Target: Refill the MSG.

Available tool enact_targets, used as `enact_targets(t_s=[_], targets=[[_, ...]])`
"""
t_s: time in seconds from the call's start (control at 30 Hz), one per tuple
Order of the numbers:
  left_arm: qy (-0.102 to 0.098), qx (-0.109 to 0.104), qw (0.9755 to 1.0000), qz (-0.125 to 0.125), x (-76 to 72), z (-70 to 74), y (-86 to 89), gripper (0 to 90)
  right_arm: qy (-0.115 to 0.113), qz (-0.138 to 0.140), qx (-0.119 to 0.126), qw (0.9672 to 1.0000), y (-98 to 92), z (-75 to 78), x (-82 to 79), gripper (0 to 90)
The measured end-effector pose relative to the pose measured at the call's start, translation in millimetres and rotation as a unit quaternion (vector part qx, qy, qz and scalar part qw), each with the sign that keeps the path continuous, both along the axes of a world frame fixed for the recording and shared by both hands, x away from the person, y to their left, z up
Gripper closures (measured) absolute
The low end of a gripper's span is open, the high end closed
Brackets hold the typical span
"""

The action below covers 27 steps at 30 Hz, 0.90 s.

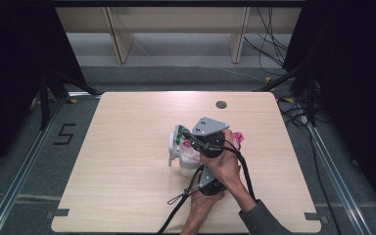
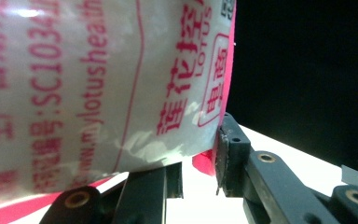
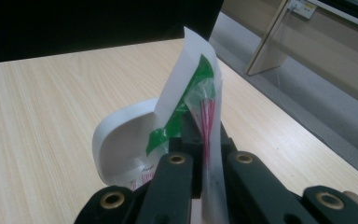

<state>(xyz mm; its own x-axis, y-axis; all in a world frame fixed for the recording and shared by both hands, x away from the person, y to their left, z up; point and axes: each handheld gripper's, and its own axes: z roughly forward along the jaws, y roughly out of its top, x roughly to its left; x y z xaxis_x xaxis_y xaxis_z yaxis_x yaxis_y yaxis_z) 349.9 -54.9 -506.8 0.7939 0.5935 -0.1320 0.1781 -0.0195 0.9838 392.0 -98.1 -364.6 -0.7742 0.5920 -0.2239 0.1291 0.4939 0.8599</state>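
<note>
Crossed hands over the bench [image 1: 127, 171]: right tongs [image 3: 204, 154] pinch the bag's [image 3: 193, 93] edge, left tongs [image 2: 198, 172] apparently clamping its lower corner.

The high view looks forward and down from above the person's side onto the whole pale wooden table [image 1: 127, 161], taken from well back. The left gripper view sits pressed close against a white plastic pouch with pink print [image 2: 98, 84]. The right gripper view looks low along the tabletop (toward a far edge); both it and the high view show the white-and-green folded packet [image 3: 186, 98].
</note>
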Motion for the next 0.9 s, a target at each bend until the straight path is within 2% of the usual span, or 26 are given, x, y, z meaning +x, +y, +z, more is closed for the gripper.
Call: enact_targets(t_s=[0.03,0.1,0.23,0.37,0.53,0.57,0.6,0.63,0.7,0.73,0.77,0.83,0.87,0.9], targets=[[0.009,-0.010,0.9999,0.005,-1.0,-0.2,-1.0,74.5,0.000,0.000,0.000,1.0000,0.3,0.0,-0.1,90.0],[0.012,-0.010,0.9998,0.012,-0.7,-0.9,-1.4,74.5,0.005,-0.004,-0.001,1.0000,1.4,-2.6,0.9,90.0],[0.010,-0.013,0.9998,0.014,-1.3,-0.2,-1.1,74.6,0.006,-0.002,0.000,1.0000,1.2,-0.7,-0.7,90.0],[0.009,-0.004,0.9999,0.013,-0.9,-0.7,0.2,74.5,0.007,-0.003,-0.003,1.0000,2.5,-3.4,0.7,90.0],[0.008,-0.007,0.9999,0.011,-0.6,-0.6,-0.3,74.5,0.002,0.001,-0.005,1.0000,3.2,-2.9,0.7,90.0],[0.016,-0.046,0.9987,0.011,-1.6,-1.1,-5.4,74.5,0.007,-0.001,-0.004,1.0000,3.5,-4.0,1.0,90.0],[0.018,-0.053,0.9983,0.017,-2.5,-0.8,-6.1,74.5,0.006,0.001,-0.005,1.0000,3.5,-4.2,1.2,90.0],[0.008,-0.007,0.9998,0.015,-1.0,-0.4,0.2,74.6,0.007,0.002,-0.002,1.0000,3.2,-3.2,0.4,90.0],[0.007,-0.004,0.9999,0.012,-0.9,0.0,0.6,74.6,0.008,0.000,0.003,1.0000,3.2,-2.4,-0.8,90.0],[0.018,-0.054,0.9983,0.016,-2.5,-0.6,-6.2,74.6,0.004,0.003,-0.002,1.0000,3.4,-2.8,0.0,90.0],[0.018,-0.058,0.9980,0.017,-2.4,-0.9,-6.8,74.6,0.006,0.002,-0.006,1.0000,3.8,-3.4,0.3,90.0],[0.016,-0.048,0.9985,0.018,-2.8,-0.6,-5.4,74.6,0.004,0.006,-0.006,1.0000,3.8,-3.3,0.5,90.0],[0.002,-0.016,0.9997,0.018,-0.2,-1.4,-1.6,74.6,0.002,0.007,-0.003,1.0000,3.3,-2.5,0.2,90.0],[0.002,-0.018,0.9997,0.016,-0.1,-1.5,-2.0,74.6,0.001,0.004,-0.001,1.0000,2.7,-1.7,-0.1,90.0]])
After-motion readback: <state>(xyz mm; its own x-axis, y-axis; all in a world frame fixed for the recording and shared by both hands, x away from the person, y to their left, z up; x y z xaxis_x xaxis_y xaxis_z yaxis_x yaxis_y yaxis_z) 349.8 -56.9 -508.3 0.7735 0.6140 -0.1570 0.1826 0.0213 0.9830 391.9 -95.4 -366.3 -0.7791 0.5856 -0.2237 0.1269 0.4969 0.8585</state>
